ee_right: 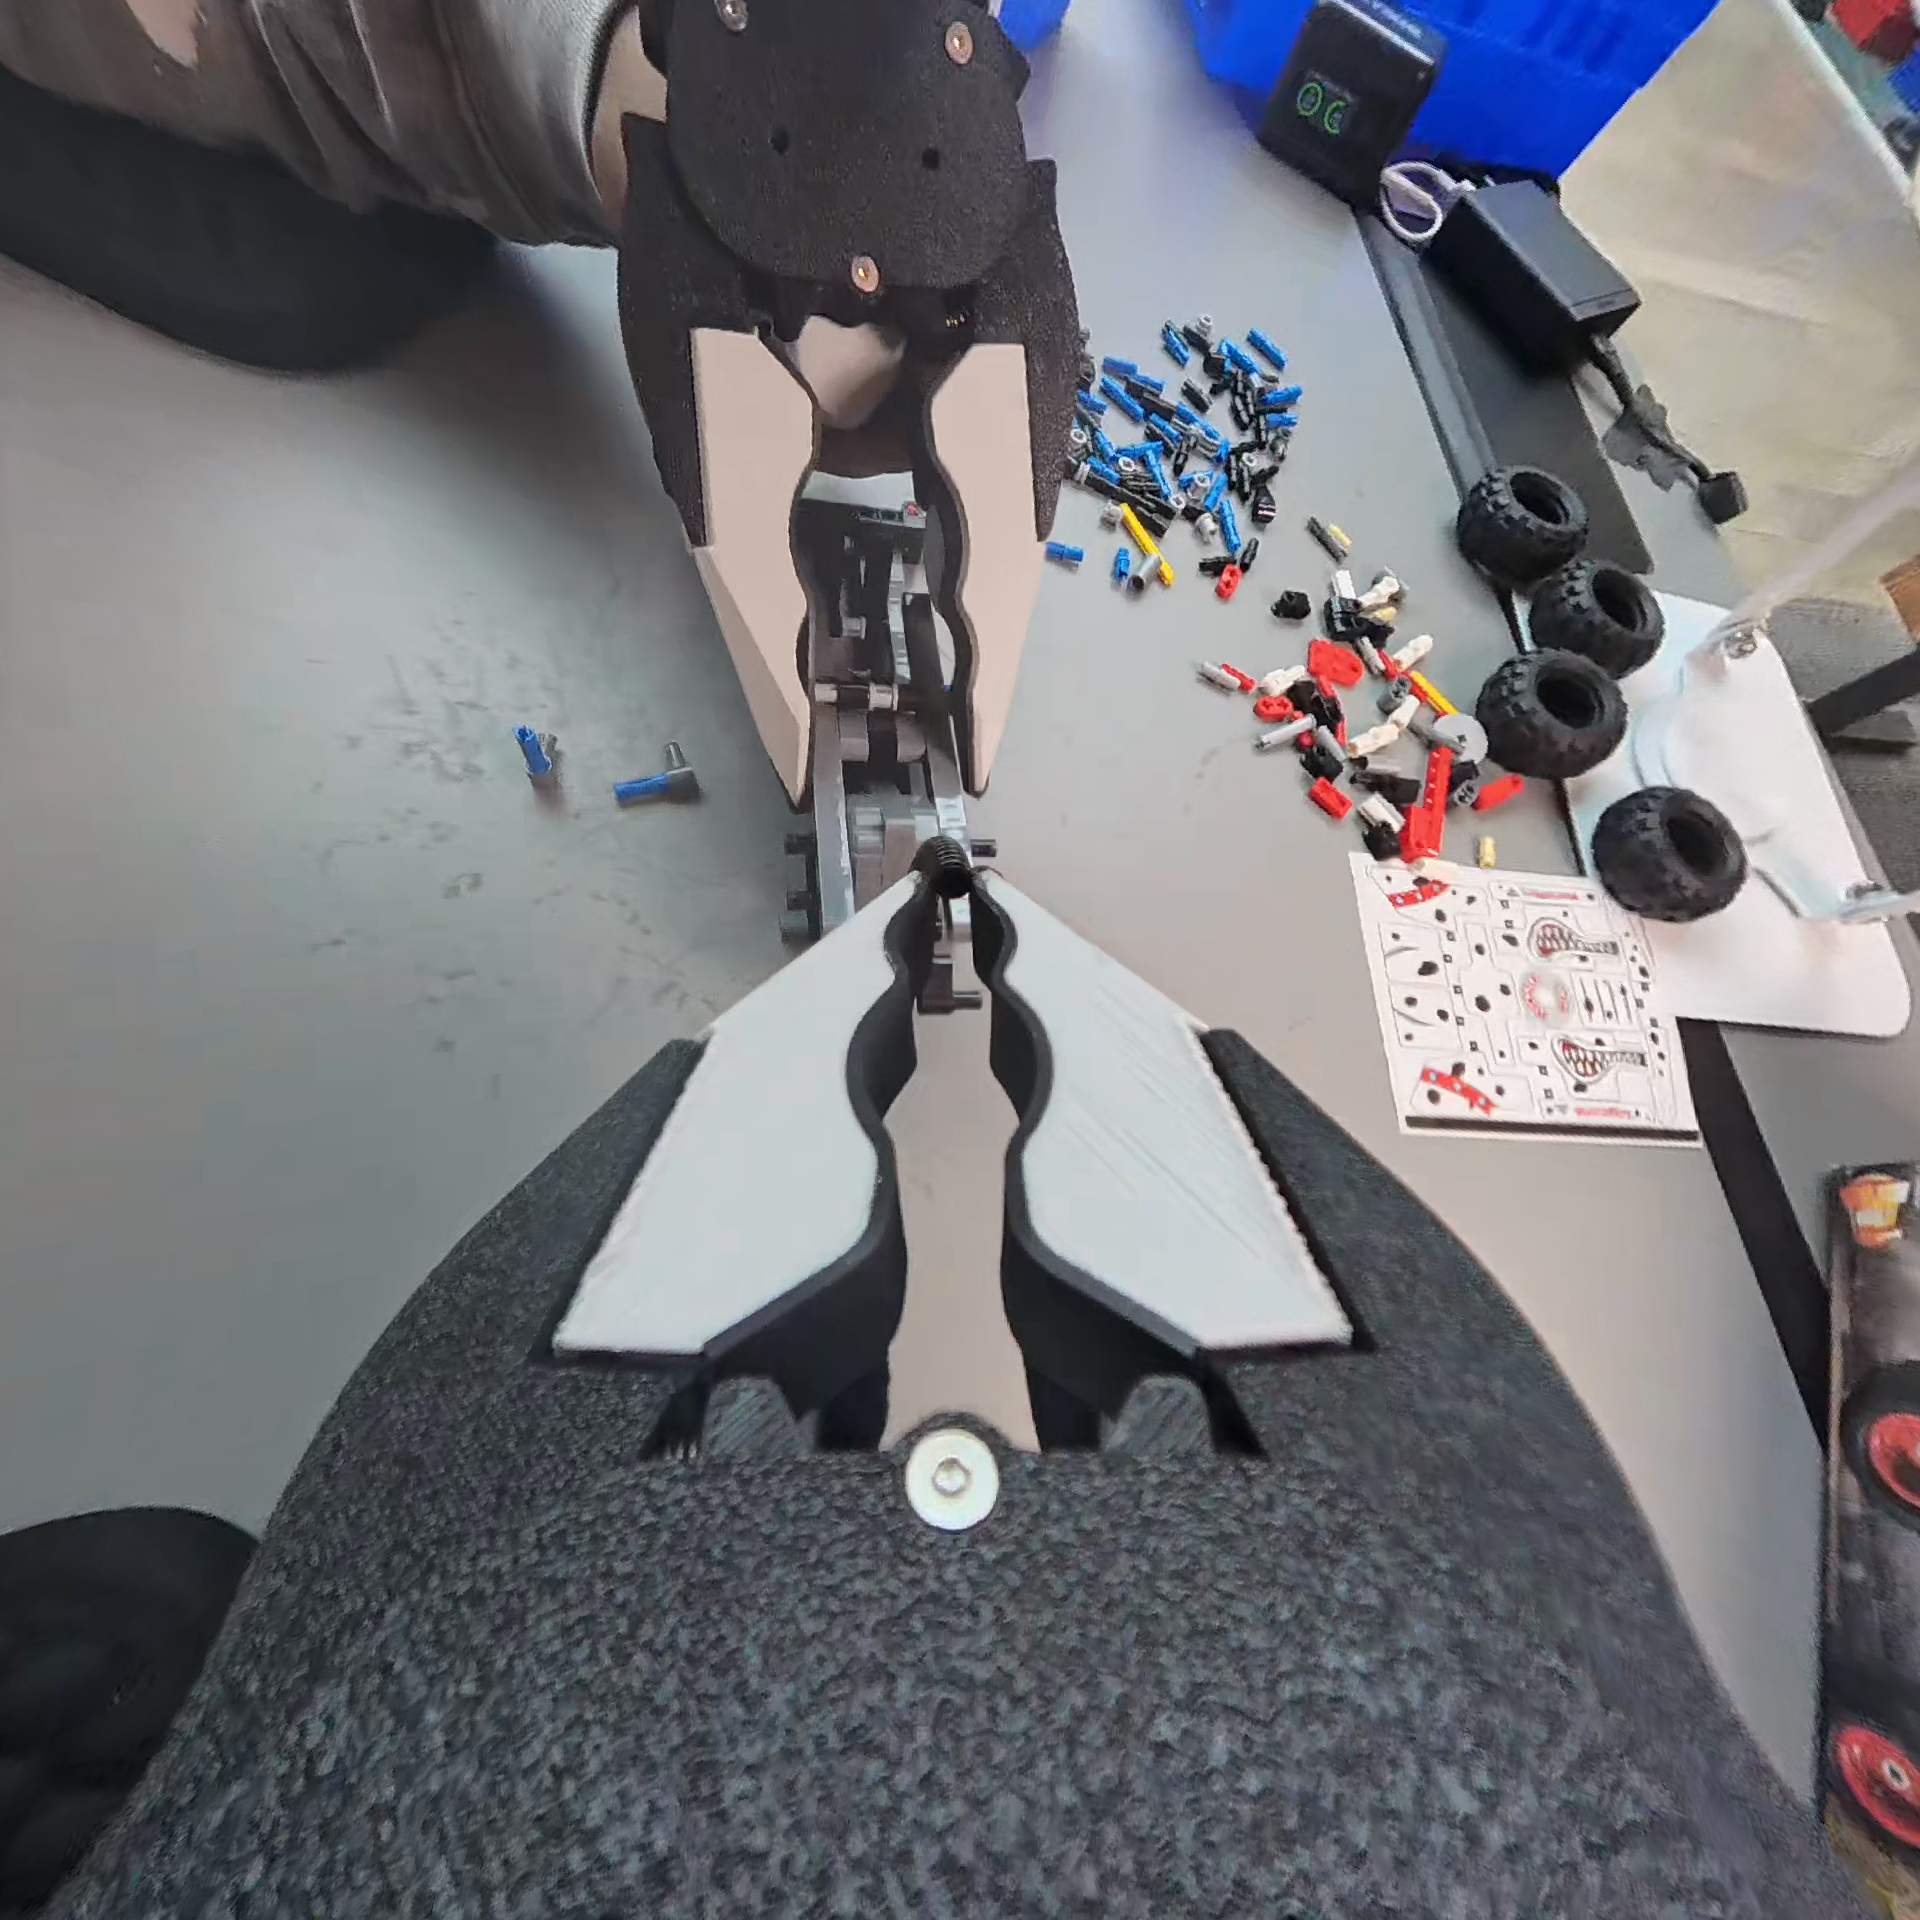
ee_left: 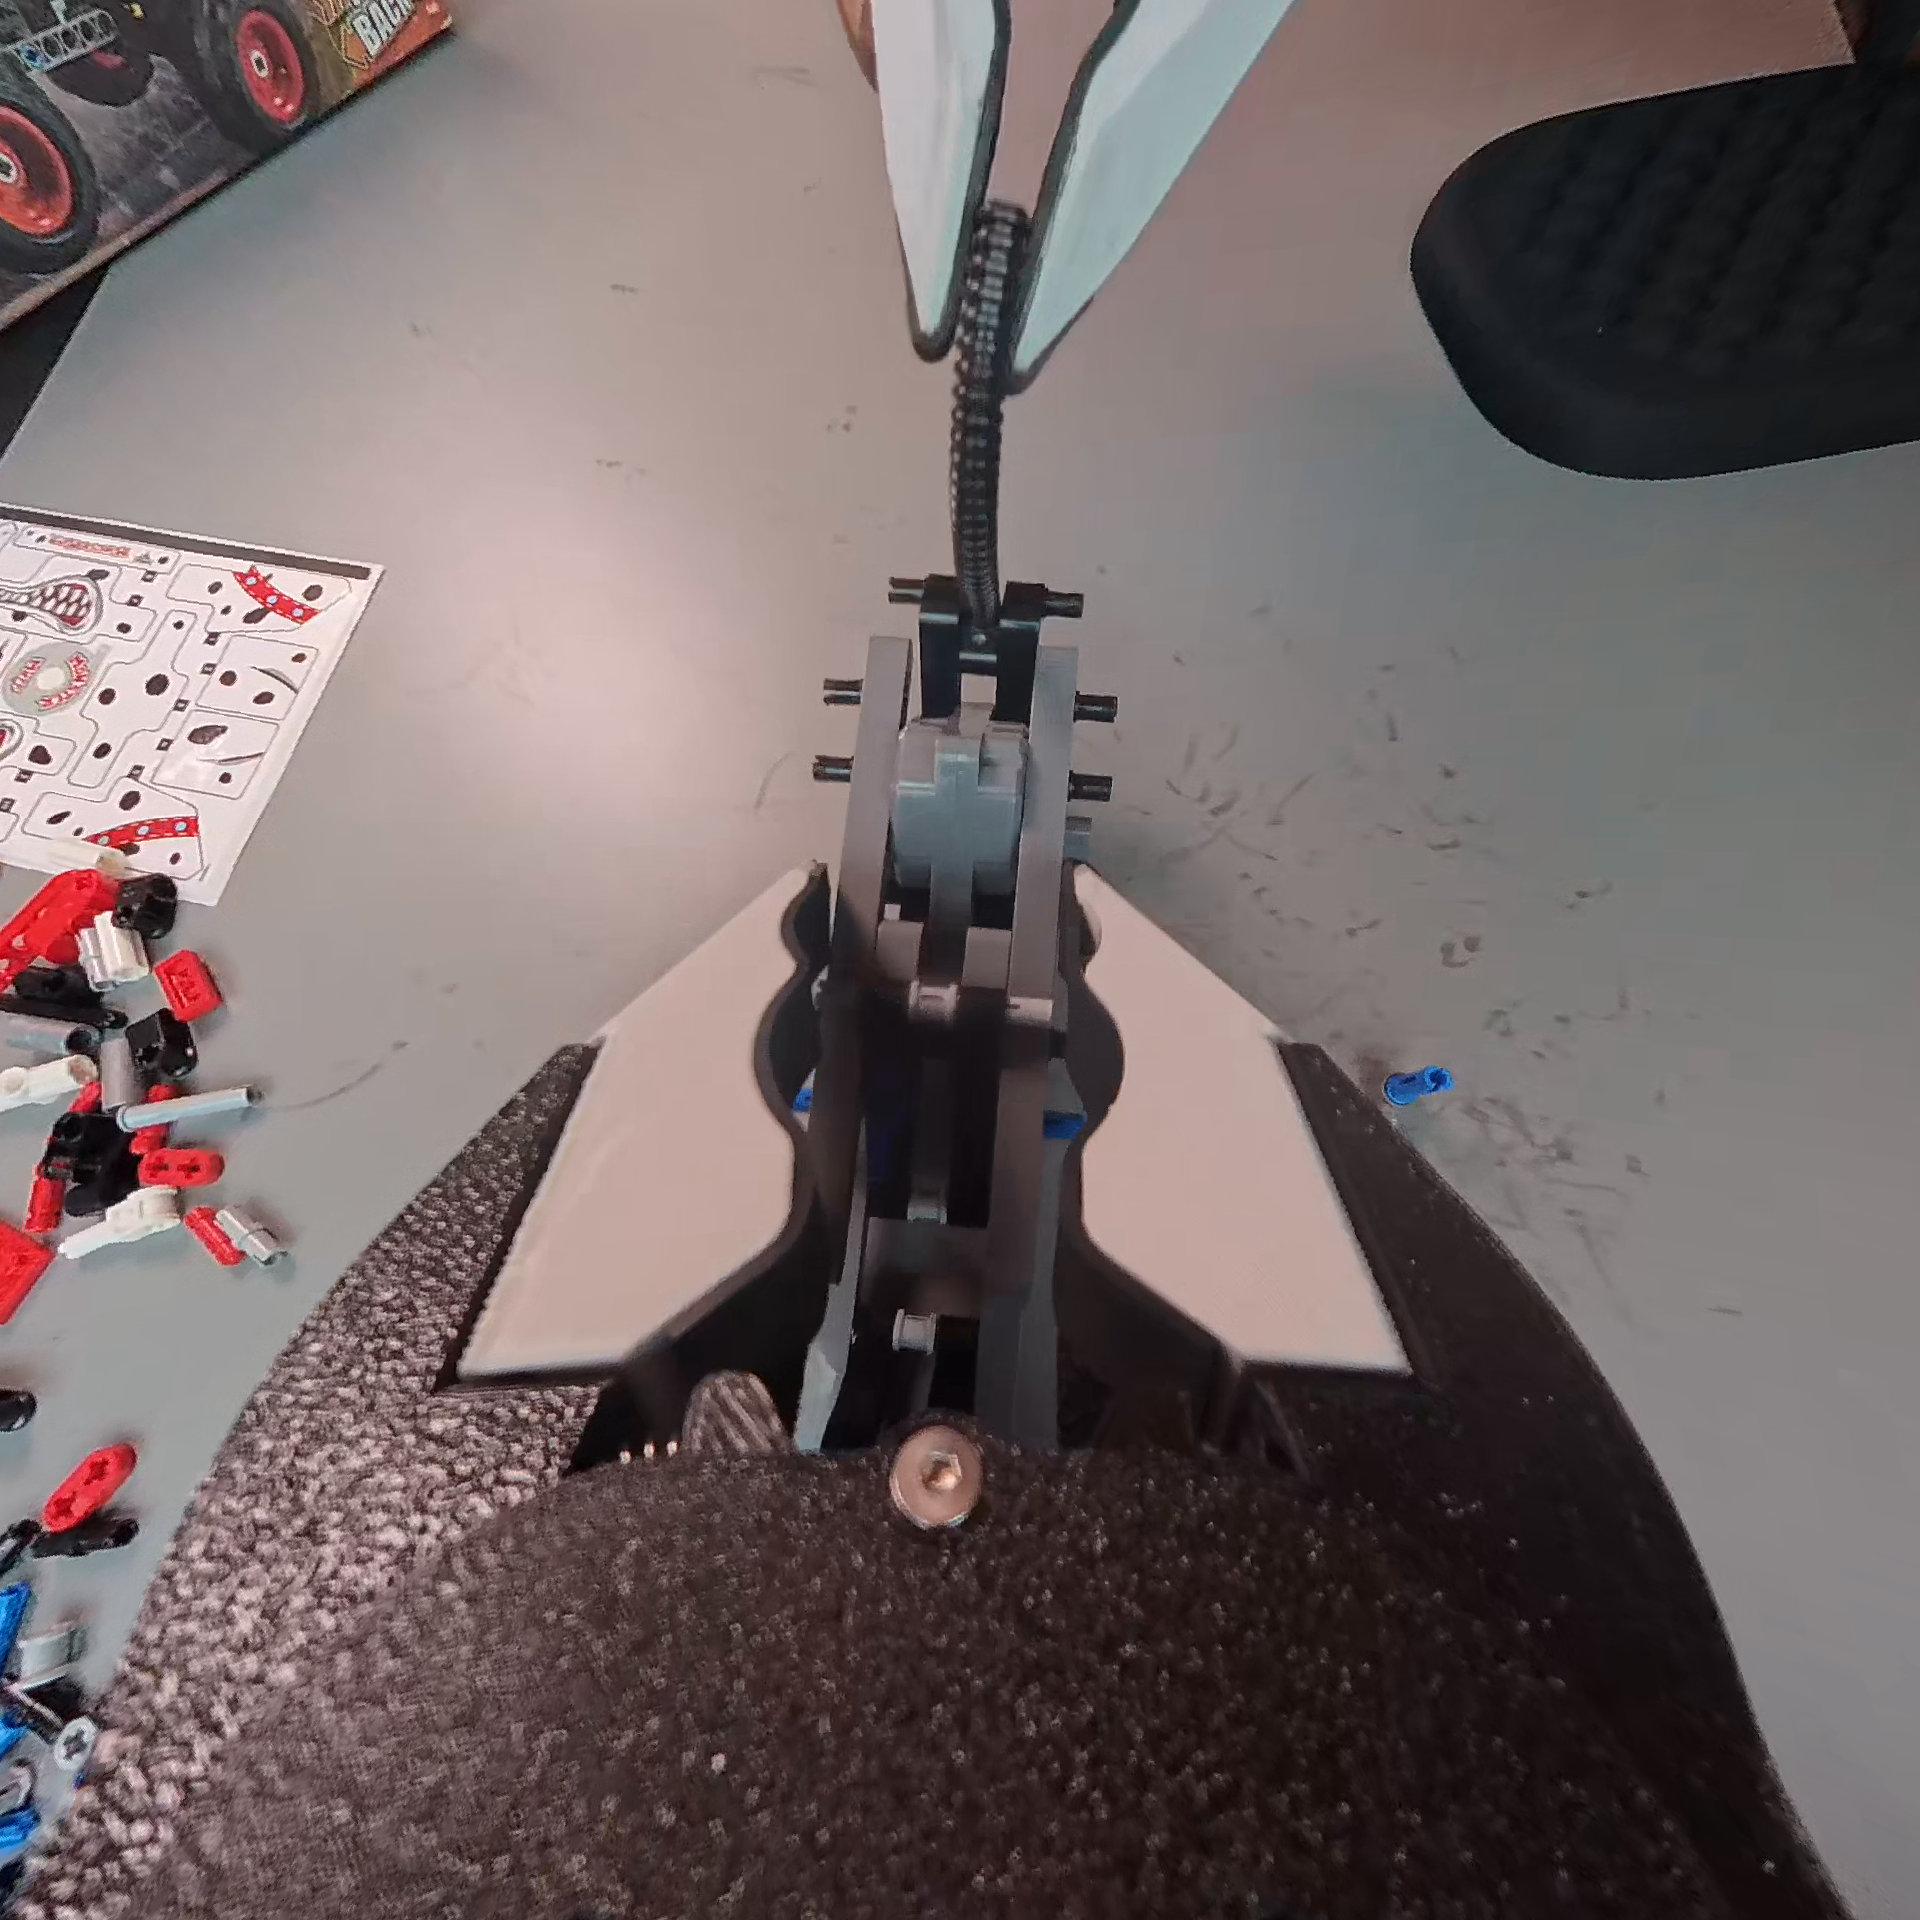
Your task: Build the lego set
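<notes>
Near the middle of the grey table (ee_left: 623, 436) I kept the left gripper (ee_left: 951, 904) closed on the grey lego chassis (ee_left: 961, 800), so it could not turn. From the opposite side the right gripper (ee_right: 945, 883) was pinched on the black ribbed hose (ee_left: 982, 416), whose other end sat in the chassis. Loose parts (ee_right: 1351, 717) and the sticker sheet (ee_right: 1527, 997) lay toward one edge, clear of both grippers

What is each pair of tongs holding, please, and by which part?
Left tongs clamp the grey frame assembly by its sides; right tongs pinch the black ribbed hose near its free end.
</notes>
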### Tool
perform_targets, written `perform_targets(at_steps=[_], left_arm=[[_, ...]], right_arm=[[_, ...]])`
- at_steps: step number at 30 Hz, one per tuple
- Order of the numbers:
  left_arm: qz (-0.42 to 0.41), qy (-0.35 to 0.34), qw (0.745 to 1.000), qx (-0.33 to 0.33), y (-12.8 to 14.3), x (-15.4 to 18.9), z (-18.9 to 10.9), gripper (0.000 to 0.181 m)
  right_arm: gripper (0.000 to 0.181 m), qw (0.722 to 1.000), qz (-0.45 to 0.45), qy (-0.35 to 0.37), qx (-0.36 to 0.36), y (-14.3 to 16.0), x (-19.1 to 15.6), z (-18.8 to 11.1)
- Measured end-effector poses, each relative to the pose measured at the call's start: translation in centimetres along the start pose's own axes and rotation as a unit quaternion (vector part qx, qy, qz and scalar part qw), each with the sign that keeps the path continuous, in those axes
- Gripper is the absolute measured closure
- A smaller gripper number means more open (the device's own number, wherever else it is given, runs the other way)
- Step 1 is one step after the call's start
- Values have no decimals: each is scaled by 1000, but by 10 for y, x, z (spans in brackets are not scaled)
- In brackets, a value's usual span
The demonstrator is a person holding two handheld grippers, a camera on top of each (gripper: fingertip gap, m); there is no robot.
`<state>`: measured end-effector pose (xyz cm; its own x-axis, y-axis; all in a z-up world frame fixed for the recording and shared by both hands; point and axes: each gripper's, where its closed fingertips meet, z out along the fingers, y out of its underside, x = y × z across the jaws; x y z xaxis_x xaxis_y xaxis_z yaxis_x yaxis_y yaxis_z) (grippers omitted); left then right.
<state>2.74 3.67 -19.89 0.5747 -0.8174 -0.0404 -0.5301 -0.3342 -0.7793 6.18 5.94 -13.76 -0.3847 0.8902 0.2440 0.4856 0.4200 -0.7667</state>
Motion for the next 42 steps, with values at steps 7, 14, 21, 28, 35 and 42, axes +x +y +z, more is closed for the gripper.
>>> perform_targets(at_steps=[7, 14, 21, 28, 35, 42], left_arm=[[-6, 15, 999, 38, -18, 5, -5, 138], [-3, 13, 999, 44, -25, 2, 2, 171], [-2, 10, 999, 50, -23, 2, -1, 171], [-7, 8, 999, 51, -22, 0, -1, 166], [-4, 8, 999, 46, -22, 1, -2, 154], [-15, 13, 998, 53, -24, 0, -22, 136]], right_arm=[[181, 1000, -10, -21, 9, -16, -4, 24], [181, 999, -1, -34, 1, -8, -9, 40], [179, 998, 39, -1, 53, -16, -19, 21], [168, 999, 24, -30, -3, 13, -77, 27], [167, 999, 53, 1, -7, 25, -68, 14], [167, 998, 55, -10, -14, 23, -83, 22]])
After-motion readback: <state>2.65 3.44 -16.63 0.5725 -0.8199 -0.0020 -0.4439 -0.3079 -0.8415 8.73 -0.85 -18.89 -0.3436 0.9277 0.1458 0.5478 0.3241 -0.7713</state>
